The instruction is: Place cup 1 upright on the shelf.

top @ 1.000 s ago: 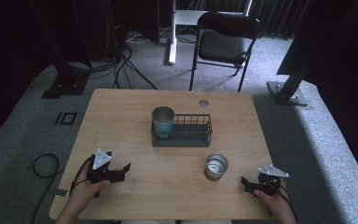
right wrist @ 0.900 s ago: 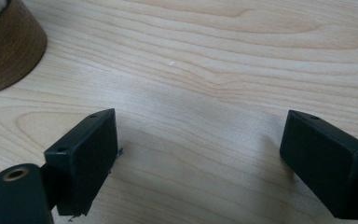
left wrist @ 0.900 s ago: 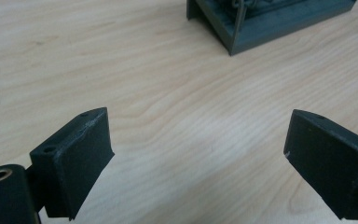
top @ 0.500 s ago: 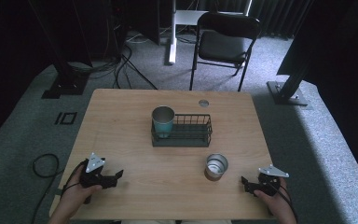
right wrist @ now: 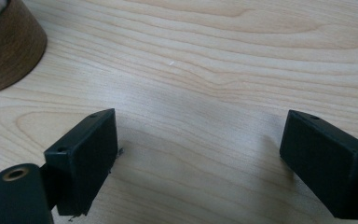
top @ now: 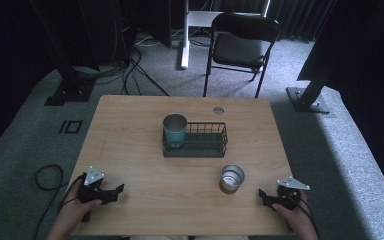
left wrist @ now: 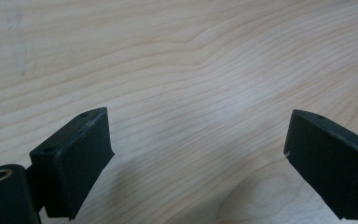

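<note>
A teal metal cup stands upright in the left end of a black wire basket at the table's middle. A second metal cup with a brown base stands on the wood in front of the basket, to the right. My left gripper rests low at the front left corner, open, with bare wood between its jaws. At the front right edge my right gripper is open too, a little right of the brown-based cup, nothing between its jaws.
The wooden table has a round cable port near its back edge. A black folding chair stands behind the table. Black stand bases and cables lie on the grey carpet around it.
My left gripper has drawn back toward the front left corner of the table and sits lower. The right gripper and both cups have stayed put.
</note>
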`<state>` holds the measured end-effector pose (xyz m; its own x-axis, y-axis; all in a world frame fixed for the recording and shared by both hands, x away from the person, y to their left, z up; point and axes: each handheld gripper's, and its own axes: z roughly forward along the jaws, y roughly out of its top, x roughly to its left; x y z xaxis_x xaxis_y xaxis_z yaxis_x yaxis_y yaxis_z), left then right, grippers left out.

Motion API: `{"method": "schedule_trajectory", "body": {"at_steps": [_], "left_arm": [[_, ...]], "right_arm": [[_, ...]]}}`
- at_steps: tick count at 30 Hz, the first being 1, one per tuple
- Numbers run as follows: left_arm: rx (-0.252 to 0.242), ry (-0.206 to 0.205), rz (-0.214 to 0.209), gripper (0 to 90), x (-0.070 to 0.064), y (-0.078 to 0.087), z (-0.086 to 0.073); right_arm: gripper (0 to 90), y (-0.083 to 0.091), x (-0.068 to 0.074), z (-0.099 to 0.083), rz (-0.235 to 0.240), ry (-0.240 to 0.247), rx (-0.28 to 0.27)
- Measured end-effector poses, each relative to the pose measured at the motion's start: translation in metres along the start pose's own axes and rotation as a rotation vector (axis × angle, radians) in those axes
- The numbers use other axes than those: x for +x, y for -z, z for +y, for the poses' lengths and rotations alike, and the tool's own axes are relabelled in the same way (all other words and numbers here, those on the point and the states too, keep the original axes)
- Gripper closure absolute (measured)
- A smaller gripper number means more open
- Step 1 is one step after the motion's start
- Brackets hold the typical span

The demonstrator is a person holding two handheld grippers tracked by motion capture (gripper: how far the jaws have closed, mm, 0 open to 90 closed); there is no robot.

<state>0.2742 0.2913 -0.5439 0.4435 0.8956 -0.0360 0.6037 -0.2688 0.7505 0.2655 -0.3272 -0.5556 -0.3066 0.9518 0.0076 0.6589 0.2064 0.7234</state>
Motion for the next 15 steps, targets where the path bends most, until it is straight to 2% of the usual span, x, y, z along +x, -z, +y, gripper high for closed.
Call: {"method": "schedule_trajectory", "body": {"at_steps": [7, 9, 12, 13, 14, 15], "left_arm": [[0.056, 0.036, 0.056, 8.3, 0.007, -0.005, -0.006], [0.058, 0.049, 0.065, 8.3, 0.01, -0.005, -0.006], [0.064, 0.043, 0.078, 8.3, 0.011, -0.005, -0.006], [0.073, 0.02, 0.083, 8.3, 0.01, -0.005, -0.006], [0.076, 0.016, 0.081, 7.9, 0.009, -0.006, -0.005], [0.08, 0.021, 0.086, 6.4, 0.008, -0.008, -0.004]], "right_arm": [[10.8, 0.0, 0.0, 0.0, 0.0, 0.0, 0.0], [10.8, 0.0, 0.0, 0.0, 0.0, 0.0, 0.0], [10.8, 0.0, 0.0, 0.0, 0.0, 0.0, 0.0], [10.8, 0.0, 0.0, 0.0, 0.0, 0.0, 0.0], [10.8, 0.0, 0.0, 0.0, 0.0, -0.001, 0.0], [10.8, 0.0, 0.0, 0.0, 0.0, 0.0, 0.0]]}}
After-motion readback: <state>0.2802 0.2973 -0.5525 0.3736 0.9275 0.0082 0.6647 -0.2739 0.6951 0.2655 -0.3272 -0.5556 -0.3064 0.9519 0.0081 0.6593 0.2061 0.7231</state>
